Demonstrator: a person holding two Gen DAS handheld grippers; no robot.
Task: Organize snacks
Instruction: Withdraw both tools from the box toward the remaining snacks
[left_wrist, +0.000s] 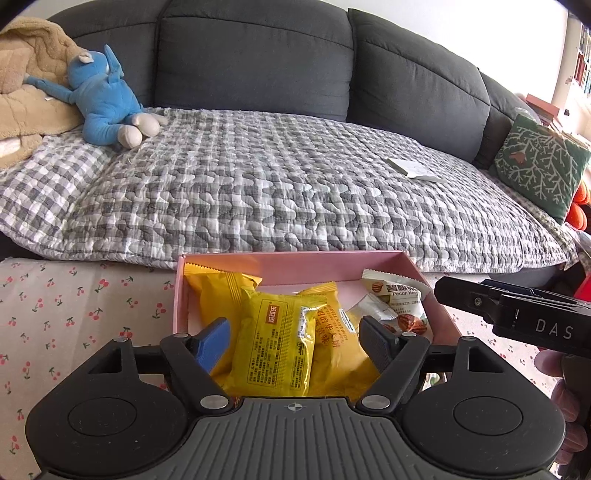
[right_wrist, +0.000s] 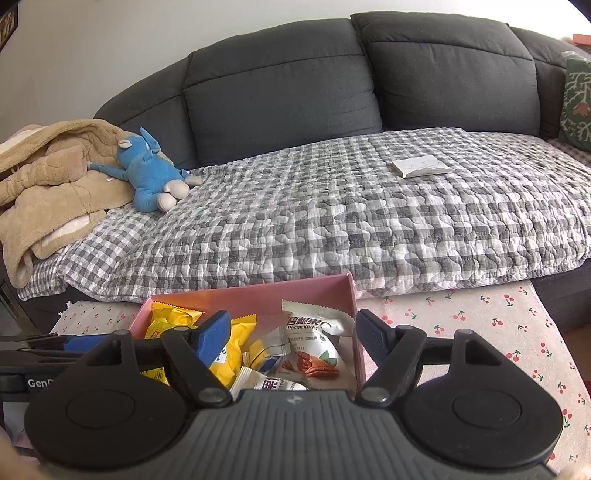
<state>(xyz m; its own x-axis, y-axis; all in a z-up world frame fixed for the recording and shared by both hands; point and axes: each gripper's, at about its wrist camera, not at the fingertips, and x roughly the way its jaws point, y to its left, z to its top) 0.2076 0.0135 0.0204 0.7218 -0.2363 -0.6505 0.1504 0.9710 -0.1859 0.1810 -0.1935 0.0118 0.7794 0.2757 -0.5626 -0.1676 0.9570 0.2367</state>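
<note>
A pink box (left_wrist: 291, 260) stands on the cherry-print cloth in front of the sofa; it also shows in the right wrist view (right_wrist: 251, 293). It holds several yellow snack packets (left_wrist: 275, 349) on its left side and white pecan packets (left_wrist: 400, 301) on its right. My left gripper (left_wrist: 295, 341) is open above the box, its fingers on either side of a yellow packet without closing on it. My right gripper (right_wrist: 293, 336) is open and empty over the pecan packets (right_wrist: 314, 345); its right finger hangs outside the box wall. Its body shows in the left wrist view (left_wrist: 517, 314).
A dark grey sofa (left_wrist: 258, 62) with a checked quilt (left_wrist: 277, 184) lies behind the box. On it are a blue plush toy (left_wrist: 99, 99), a tan blanket (left_wrist: 26, 81), a white flat pad (left_wrist: 413, 170) and a green cushion (left_wrist: 539, 166). The cherry-print cloth (right_wrist: 480, 332) spreads right.
</note>
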